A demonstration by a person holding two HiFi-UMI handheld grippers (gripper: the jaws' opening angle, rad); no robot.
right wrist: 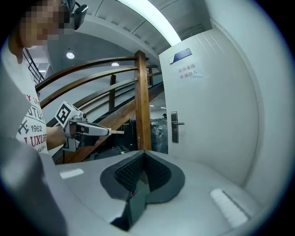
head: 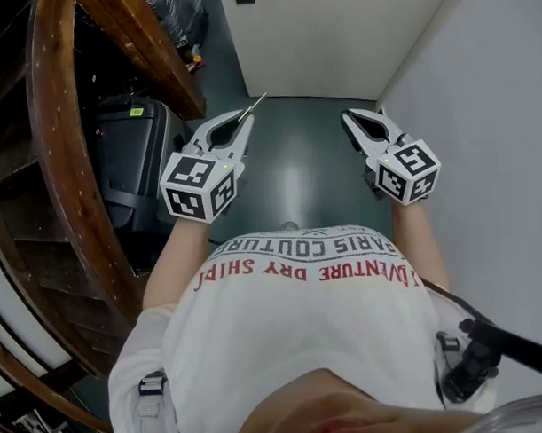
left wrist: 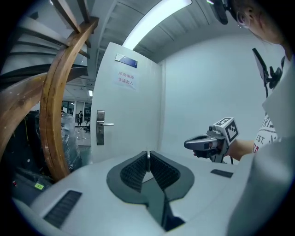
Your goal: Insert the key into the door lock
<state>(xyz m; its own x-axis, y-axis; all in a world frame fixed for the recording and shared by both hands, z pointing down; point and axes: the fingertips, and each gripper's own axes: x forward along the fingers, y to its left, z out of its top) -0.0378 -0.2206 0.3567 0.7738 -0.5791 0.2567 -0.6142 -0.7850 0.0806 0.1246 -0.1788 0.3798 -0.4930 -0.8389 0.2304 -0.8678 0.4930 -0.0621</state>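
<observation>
The left gripper point(head: 244, 119) has its fingers pinched on the key point(head: 257, 101), whose blade sticks out ahead. The right gripper point(head: 348, 118) has its fingers closed on nothing. The door lock point(left wrist: 100, 127) is well apart from the key. A black case point(head: 131, 158) stands beside the wooden stairs point(head: 60, 147).

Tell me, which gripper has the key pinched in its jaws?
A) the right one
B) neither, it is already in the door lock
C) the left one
C: a thin metal key sticks out past the tips of the left gripper; the right gripper is shut on nothing, and the door lock is well ahead.
</observation>
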